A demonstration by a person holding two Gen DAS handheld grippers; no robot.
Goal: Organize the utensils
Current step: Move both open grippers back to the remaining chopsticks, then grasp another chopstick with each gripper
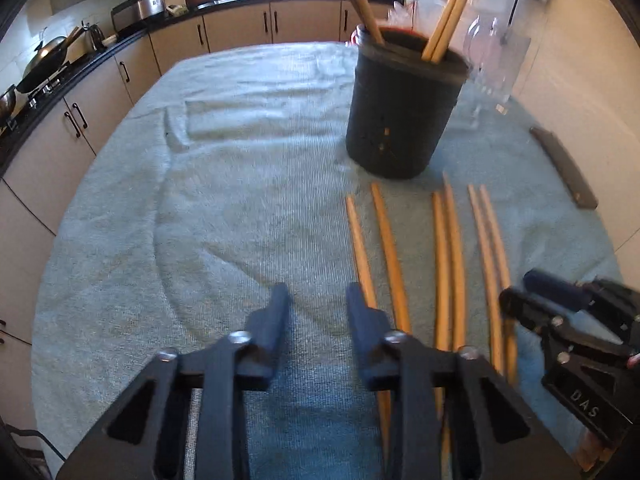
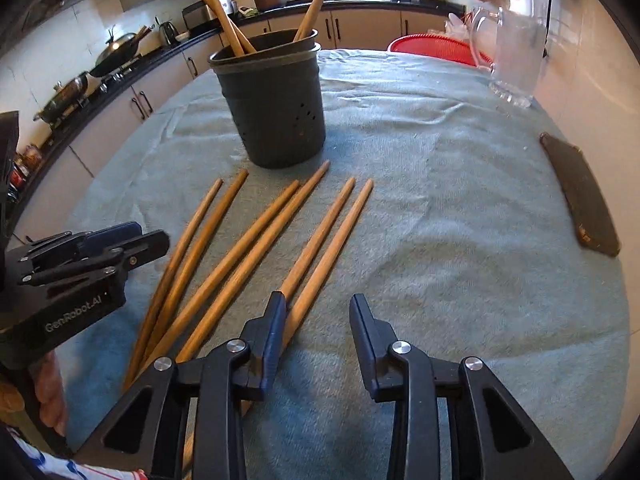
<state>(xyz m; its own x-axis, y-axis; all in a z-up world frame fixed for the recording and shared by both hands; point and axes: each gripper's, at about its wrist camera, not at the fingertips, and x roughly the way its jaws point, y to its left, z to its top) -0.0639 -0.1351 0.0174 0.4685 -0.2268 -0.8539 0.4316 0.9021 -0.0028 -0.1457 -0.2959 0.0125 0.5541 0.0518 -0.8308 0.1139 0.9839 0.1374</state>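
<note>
On a table draped in a pale blue-green towel [image 1: 224, 184], six wooden chopsticks [image 2: 240, 248] lie loose, sorted as three rough pairs, tips toward a dark round utensil holder [image 2: 276, 104] that stands upright just beyond them. More chopsticks [image 2: 224, 12] already stand inside the holder, leaning against its rim.

Left gripper [image 1: 318, 300]: low over the towel, jaws parted with bare cloth showing between them, nothing held. Its right finger [image 1: 362, 320] overlaps the leftmost chopstick [image 1: 358, 248] in the left wrist view; contact cannot be told. Seen from the right wrist camera, the left gripper [image 2: 152, 240] sits at the left side of the row of sticks, fingers close together but not gripping anything visible. A person's hand [image 2: 50, 392] shows below it.

Right gripper [image 2: 318, 304]: also low, jaws apart, only towel between the fingers. Its left finger [image 2: 274, 328] lies over the near end of the rightmost pair [image 2: 332, 232]; touching or just above, unclear. In the left wrist view the right gripper [image 1: 516, 296] sits by the rightmost pair of sticks, somewhat blurred.

Further off: a clear glass pitcher [image 2: 512, 56] at the far right of the table, a red basket [image 2: 436, 46] behind it, a dark flat slab [image 2: 580, 196] lying near the right edge. Kitchen counter [image 1: 132, 36] with a wok [image 1: 44, 56] along the left wall
</note>
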